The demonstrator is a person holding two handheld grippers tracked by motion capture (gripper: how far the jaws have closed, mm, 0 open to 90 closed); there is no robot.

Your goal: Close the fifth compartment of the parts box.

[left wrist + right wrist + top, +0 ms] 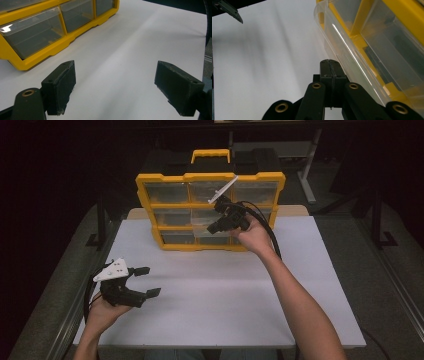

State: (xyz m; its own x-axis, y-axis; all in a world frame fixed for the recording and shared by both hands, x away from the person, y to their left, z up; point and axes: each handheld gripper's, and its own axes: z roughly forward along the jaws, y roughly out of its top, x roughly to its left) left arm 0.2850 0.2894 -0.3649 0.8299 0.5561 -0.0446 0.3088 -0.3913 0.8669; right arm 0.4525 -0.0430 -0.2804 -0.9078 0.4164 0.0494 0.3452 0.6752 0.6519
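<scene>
The right tool [216, 220] has its jaws pressed flat together with nothing between them; in the right gripper view the two black pads meet in one seam. It sits at the front of the yellow organizer [145, 195], at the middle column, pointing down and toward the near left, right beside a clear drawer [202, 226] that stands out a little from the frame. In the right gripper view the clear plastic wall of that drawer [352, 57] runs just beside the closed jaw tips; whether they touch it cannot be told. The right hand [252, 237] holds the tool from the near right, its cable looping down over the wrist.

The left tool [134, 281] waits well apart, above the near left part of the white desk [225, 295], jaws spread wide and empty; the left gripper view shows both pads [61, 86] over bare desk, with the organizer's bottom row [37, 32] off to the far left.

The step in hand looks like working that middle drawer with the closed jaws as a single blunt finger. To do it well, keep the tips on the drawer's front lip, not on the thin clear side wall, and push or pull straight along the drawer's own track; a skewed push could jam it in the frame. The organizer stands upright near the far edge and looks free to slide, so light, steady force is wise. The idle left tool could steady the yellow frame if it starts to shift.
</scene>
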